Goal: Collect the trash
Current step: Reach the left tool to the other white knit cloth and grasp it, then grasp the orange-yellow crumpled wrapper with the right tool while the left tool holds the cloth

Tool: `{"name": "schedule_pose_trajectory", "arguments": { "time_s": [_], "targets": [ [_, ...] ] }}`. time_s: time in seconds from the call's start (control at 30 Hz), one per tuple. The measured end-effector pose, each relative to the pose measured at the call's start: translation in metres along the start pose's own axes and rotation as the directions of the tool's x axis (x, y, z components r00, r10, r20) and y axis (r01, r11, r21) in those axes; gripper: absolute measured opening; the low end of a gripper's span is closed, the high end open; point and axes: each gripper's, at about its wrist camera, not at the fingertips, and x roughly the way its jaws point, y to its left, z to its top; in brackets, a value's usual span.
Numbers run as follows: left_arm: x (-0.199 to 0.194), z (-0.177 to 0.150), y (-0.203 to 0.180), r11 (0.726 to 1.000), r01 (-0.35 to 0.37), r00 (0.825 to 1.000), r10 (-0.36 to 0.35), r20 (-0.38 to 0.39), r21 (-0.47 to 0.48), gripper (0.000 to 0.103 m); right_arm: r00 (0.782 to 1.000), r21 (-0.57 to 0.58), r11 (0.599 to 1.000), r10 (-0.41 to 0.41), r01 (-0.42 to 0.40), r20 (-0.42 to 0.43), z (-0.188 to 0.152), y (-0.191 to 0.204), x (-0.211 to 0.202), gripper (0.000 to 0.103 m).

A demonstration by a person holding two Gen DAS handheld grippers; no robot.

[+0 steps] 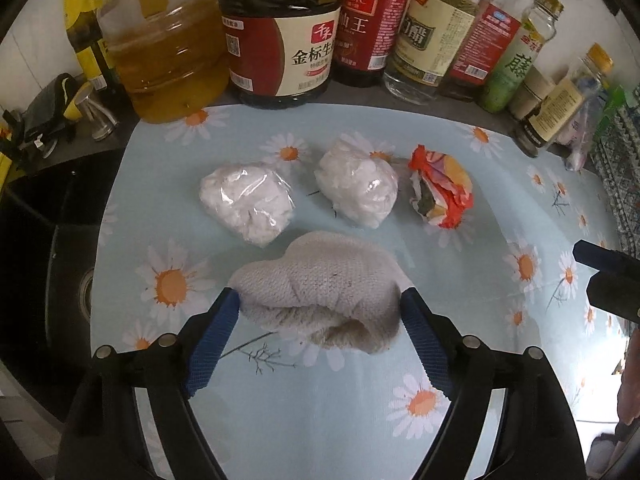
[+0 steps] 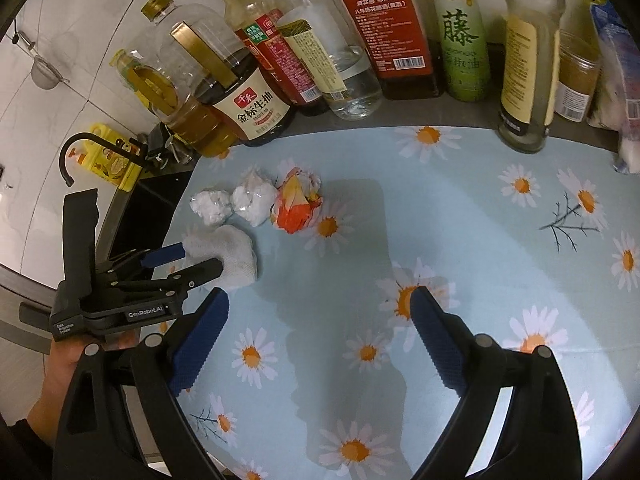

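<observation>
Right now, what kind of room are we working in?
Most likely a home kitchen counter: a row of soy sauce, vinegar and cooking oil bottles stands against the white tiled wall, a black sink faucet sits at the left, and a daisy-print blue mat covers the worktop.

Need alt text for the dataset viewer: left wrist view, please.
Left gripper, fingers spread, straddles a crumpled white cloth on a daisy-print mat. Beyond lie two white plastic wads and a red-orange wrapper, with condiment bottles behind.
</observation>
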Motion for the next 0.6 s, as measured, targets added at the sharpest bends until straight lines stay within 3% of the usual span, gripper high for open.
{"name": "schedule_pose_trajectory", "arguments": {
  "time_s": [0.1,0.17,0.37,0.6],
  "targets": [
    [0.006,0.002,-0.001,1.0,-0.012,1.0,0.012,0.002,0.01,0.078,1.0,-0.007,1.0,0.004,-0.005,-0.011,0.005,-0.003,0.005,0.091],
    [0.011,0.001,-0.001,1.0,-0.013,1.0,0.013,-0.006,0.014,0.062,1.0,-0.013,1.0,0.008,-0.009,-0.017,0.009,-0.004,0.009,0.091],
    [0.016,0.001,-0.001,1.0,0.015,1.0,-0.015,0.014,0.001,0.044,0.999,-0.029,0.999,0.022,-0.023,-0.037,0.02,-0.008,0.018,0.091],
    [0.008,-0.003,0.001,0.999,0.038,0.999,-0.037,0.028,-0.022,0.031,0.998,-0.05,0.998,0.036,-0.038,-0.054,0.034,-0.009,0.029,0.091]
  ]
}}
